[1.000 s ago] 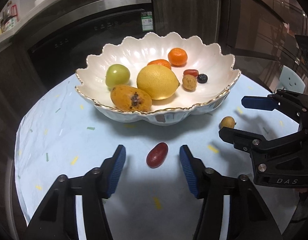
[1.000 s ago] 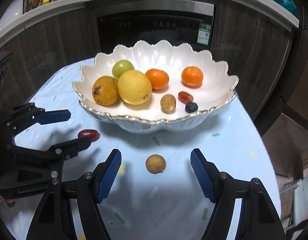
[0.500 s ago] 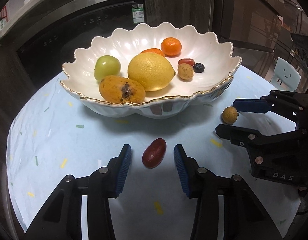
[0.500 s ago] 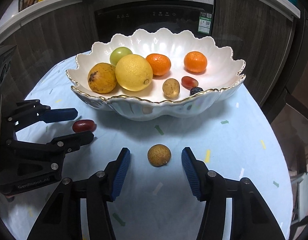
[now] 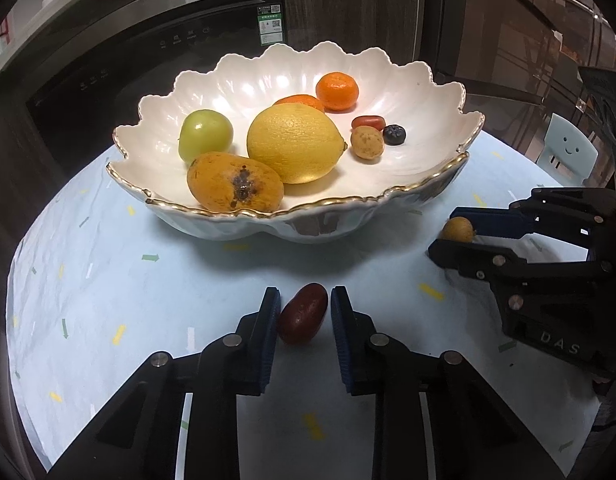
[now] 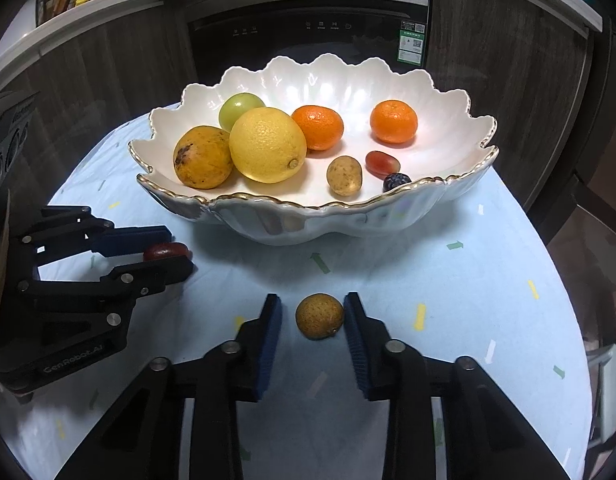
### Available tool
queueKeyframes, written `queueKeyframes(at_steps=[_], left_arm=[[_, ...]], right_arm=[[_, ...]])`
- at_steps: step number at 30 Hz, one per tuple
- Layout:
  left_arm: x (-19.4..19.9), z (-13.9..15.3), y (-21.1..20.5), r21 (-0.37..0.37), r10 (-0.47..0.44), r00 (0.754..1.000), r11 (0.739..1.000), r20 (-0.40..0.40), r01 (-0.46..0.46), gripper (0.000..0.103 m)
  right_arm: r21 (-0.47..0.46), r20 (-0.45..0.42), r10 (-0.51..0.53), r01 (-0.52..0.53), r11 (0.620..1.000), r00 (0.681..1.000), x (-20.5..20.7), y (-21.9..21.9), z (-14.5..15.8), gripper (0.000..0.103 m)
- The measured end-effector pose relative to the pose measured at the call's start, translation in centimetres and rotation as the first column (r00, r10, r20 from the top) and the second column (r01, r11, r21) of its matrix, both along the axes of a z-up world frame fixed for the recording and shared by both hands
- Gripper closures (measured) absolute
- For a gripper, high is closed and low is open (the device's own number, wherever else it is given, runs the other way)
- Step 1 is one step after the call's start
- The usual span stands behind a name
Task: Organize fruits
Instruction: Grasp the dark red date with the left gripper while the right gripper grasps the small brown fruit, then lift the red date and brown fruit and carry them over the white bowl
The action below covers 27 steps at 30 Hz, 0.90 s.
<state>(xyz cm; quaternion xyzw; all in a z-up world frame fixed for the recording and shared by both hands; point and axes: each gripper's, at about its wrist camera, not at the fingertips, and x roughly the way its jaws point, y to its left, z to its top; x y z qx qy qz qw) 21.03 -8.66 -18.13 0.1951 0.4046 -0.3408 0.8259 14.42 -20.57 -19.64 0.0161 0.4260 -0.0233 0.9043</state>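
Observation:
A dark red date (image 5: 302, 314) lies on the pale blue tablecloth in front of the white scalloped bowl (image 5: 327, 202). My left gripper (image 5: 305, 290) is closing and both blue pads press on the date's sides. To the right a small tan longan (image 6: 319, 316) rests on the cloth between the closing jaws of my right gripper (image 6: 312, 298). Its right pad touches the fruit and a narrow gap shows at the left pad. Each gripper also shows side-on in the other's view, the left gripper (image 6: 178, 252) and the right gripper (image 5: 445, 230).
The bowl (image 6: 268, 196) holds a lemon (image 5: 294, 142), a spotted mango (image 5: 234, 182), a green fruit (image 5: 205, 134), two mandarins, a longan, a red date and a blueberry. Dark cabinets and an oven stand behind the round table. A pale chair back (image 5: 569, 150) sits at the right.
Both grippers' jaws have narrowed a lot around their fruits. The left pads now touch the date and the right pads nearly enclose the longan. Neither fruit has moved.

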Motion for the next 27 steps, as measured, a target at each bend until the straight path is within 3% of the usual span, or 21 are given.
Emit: queueKeyframes(at_steps=[12,27], left_arm=[[-0.8,0.4,0.4,0.005,0.017,1.000,1.000,0.001,-0.017,0.081],[-3.1,3.7,0.9,-0.023,0.069,0.997,0.997,0.037,-0.068,0.081]], right_arm=[[0.004,0.006,0.012,-0.012,1.000,1.000,-0.4,0.2,0.4,0.078],[0.011,0.069,0.014,-0.015,1.000,0.998,-2.0,0.2,3.4,0.078]])
